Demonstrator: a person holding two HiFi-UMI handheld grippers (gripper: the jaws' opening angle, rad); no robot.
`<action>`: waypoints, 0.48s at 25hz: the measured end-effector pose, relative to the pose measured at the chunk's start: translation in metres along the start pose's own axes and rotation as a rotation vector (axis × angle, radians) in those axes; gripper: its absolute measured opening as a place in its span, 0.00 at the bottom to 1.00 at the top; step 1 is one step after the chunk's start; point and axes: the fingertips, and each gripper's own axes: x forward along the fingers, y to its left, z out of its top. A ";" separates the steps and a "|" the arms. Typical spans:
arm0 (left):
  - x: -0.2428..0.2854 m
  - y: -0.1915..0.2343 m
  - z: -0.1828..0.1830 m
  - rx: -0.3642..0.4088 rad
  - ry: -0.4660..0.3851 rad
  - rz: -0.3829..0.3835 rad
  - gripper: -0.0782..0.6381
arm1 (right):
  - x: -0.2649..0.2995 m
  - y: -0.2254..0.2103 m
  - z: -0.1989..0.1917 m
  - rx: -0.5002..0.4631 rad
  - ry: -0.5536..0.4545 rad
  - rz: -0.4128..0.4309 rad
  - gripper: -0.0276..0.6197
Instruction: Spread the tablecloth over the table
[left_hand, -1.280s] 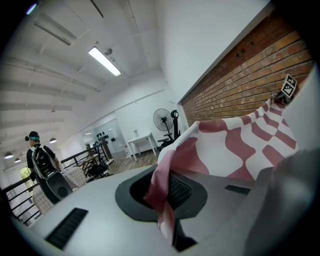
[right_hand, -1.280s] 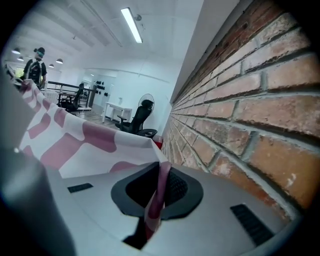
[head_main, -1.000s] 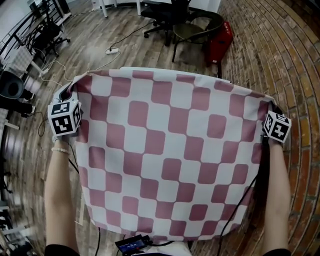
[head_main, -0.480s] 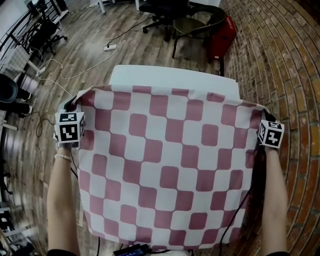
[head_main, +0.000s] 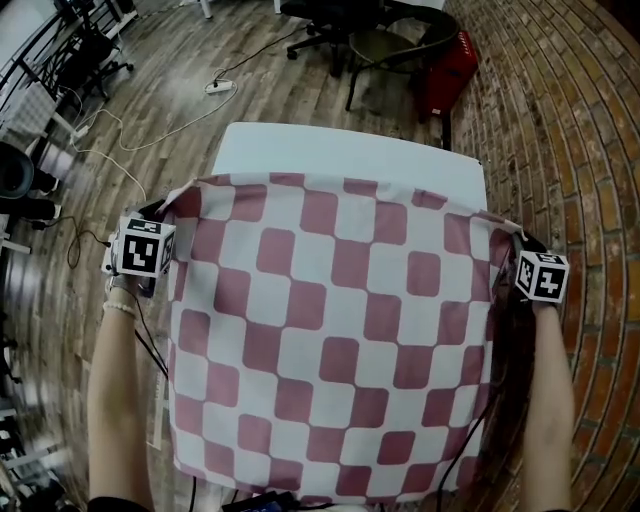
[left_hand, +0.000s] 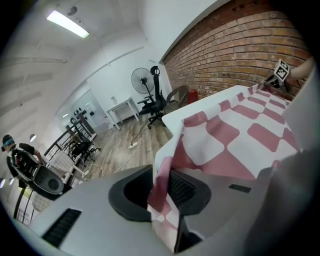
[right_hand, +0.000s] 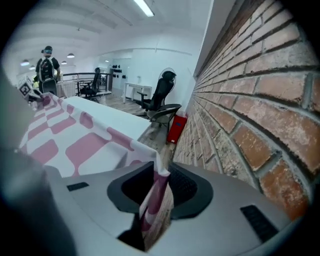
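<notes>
A pink-and-white checked tablecloth (head_main: 340, 330) lies spread over the white table (head_main: 340, 155), whose far strip stays bare. My left gripper (head_main: 165, 212) is at the cloth's far left corner and my right gripper (head_main: 513, 245) at its far right corner. In the left gripper view the corner (left_hand: 162, 180) hangs between jaws that are opening, with a dark gap beside it. The right gripper view shows the same: its jaws are opening and the corner (right_hand: 156, 200) hangs loose between them. The cloth (right_hand: 75, 145) runs flat across the table toward the other hand.
A brick wall (head_main: 570, 120) runs close along the table's right side. Beyond the far end stand office chairs (head_main: 385, 40) and a red canister (head_main: 447, 70). Cables and a power strip (head_main: 222, 88) lie on the wooden floor at left. A person (right_hand: 47, 67) stands far off.
Both grippers have come down and toward me with the cloth's far corners. The cloth has sunk onto the table, and more of the white far end shows.
</notes>
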 end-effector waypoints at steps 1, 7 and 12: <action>0.001 -0.003 0.000 -0.009 0.006 -0.023 0.24 | 0.000 0.003 -0.001 0.019 -0.002 0.027 0.20; -0.007 -0.021 -0.007 -0.046 0.026 -0.148 0.43 | -0.010 0.032 -0.010 0.121 -0.008 0.160 0.45; -0.036 -0.036 -0.018 -0.107 -0.018 -0.186 0.43 | -0.041 0.046 -0.019 0.210 -0.060 0.202 0.46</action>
